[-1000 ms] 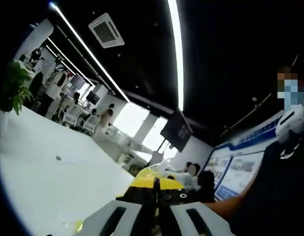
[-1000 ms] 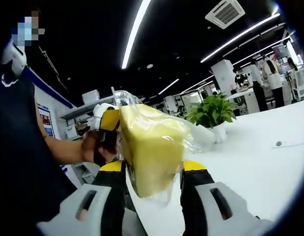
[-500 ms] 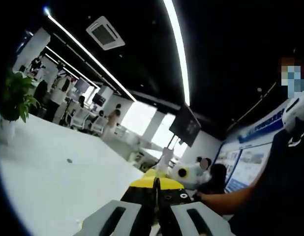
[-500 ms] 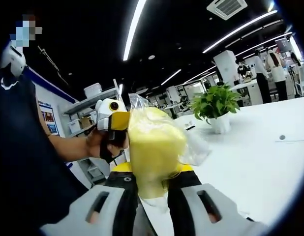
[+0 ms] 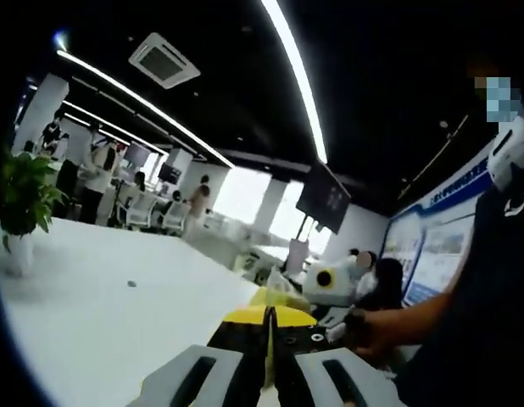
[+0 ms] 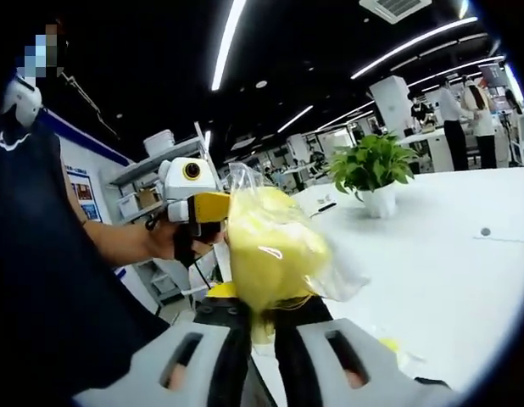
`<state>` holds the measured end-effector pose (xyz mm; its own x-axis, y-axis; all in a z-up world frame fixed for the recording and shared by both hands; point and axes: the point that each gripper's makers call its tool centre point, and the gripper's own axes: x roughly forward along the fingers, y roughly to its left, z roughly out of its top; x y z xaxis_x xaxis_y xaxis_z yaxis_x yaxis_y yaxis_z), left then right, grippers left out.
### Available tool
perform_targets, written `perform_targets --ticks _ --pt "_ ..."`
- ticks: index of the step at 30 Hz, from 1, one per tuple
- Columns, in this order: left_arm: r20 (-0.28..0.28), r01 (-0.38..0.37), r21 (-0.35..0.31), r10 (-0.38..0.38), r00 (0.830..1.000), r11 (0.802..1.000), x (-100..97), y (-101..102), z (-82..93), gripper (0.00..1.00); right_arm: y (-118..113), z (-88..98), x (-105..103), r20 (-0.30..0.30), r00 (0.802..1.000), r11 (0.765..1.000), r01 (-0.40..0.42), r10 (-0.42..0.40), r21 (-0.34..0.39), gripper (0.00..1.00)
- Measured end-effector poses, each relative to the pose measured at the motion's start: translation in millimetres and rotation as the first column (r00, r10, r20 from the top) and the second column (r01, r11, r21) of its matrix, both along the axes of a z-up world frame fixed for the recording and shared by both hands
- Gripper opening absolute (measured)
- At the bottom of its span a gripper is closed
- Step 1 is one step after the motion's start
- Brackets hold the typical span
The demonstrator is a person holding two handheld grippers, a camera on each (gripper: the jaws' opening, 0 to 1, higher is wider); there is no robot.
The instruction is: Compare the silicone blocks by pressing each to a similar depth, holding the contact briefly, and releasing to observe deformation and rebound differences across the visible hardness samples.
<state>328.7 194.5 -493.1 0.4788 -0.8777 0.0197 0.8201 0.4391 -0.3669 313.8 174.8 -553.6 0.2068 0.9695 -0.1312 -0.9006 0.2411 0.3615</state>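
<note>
Over white table, bagged block in right gripper.

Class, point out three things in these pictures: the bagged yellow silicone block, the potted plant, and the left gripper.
yellow silicone block (image 6: 275,250): right gripper view, bulging middle of its front face.
potted plant (image 6: 374,166): right gripper view, green leaves above the white pot.
left gripper (image 5: 269,332): left gripper view, seam between its closed yellow-tipped jaws.

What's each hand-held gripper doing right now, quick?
Left hand-held gripper: shut, jaws together; nothing visibly held.
Right hand-held gripper: shut on the bagged yellow silicone block, squeezing its lower end.
</note>
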Motion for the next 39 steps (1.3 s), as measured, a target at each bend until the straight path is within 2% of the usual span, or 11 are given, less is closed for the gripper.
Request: perform_targets --ticks 5,6,7,12,13,15,16,20,25,30,39 --pt "-0.017 -0.007 0.017 0.007 1.0 1.0 -2.3 1.6 -9.2 0.0 0.8 -4.1 -2.4 0.006 1.0 1.0 -0.009 0.009 -0.025 0.03" --pt "-0.062 0.001 0.032 0.001 0.998 0.999 -5.8 2.2 -15.4 0.01 1.1 -4.6 -3.1 0.0 1.0 1.0 -0.012 0.012 -0.027 0.03" --pt "-0.068 0.006 0.035 -0.003 0.998 0.999 -6.5 2.4 -16.7 0.01 1.3 -5.8 -3.3 0.001 1.0 0.999 -0.014 0.014 -0.033 0.03" --pt "-0.073 0.004 0.028 -0.002 0.997 1.0 -9.6 7.1 -18.2 0.01 5.4 -8.8 -6.8 -0.001 0.999 0.998 -0.039 0.039 -0.051 0.03" --pt "-0.061 0.006 0.036 -0.004 0.998 0.999 -10.7 7.5 -18.8 0.01 6.4 -8.9 -7.0 0.002 0.999 0.998 -0.042 0.042 -0.054 0.03" --pt "0.036 0.023 0.102 -0.027 0.999 0.995 -13.8 7.9 -20.0 0.02 7.9 -9.5 -7.6 0.012 0.999 0.997 -0.05 0.051 -0.058 0.03" --pt "0.033 0.013 0.106 -0.017 0.999 0.994 -14.1 8.5 -20.2 0.02 8.2 -9.9 -7.9 0.012 0.999 0.997 -0.052 0.053 -0.06 0.03" --pt "-0.038 0.022 0.07 -0.019 0.999 0.997 -15.8 10.3 -21.7 0.02 9.6 -10.0 -10.5 0.023 0.997 0.996 -0.068 0.069 -0.065 0.02" --pt "-0.059 0.02 0.063 -0.016 0.998 0.998 -15.2 10.6 -23.4 0.01 10.0 -10.7 -11.0 0.014 0.997 0.995 -0.07 0.071 -0.066 0.02" --pt "-0.041 0.012 0.089 -0.008 0.999 0.996 -13.4 7.7 -26.7 0.01 7.7 -14.4 -9.9 0.003 0.998 0.995 -0.067 0.067 -0.071 0.02" --pt "-0.067 0.003 0.061 0.001 0.998 0.998 -11.7 8.9 -26.1 0.0 7.5 -14.8 -8.5 -0.009 0.998 0.997 -0.058 0.058 -0.053 0.02"
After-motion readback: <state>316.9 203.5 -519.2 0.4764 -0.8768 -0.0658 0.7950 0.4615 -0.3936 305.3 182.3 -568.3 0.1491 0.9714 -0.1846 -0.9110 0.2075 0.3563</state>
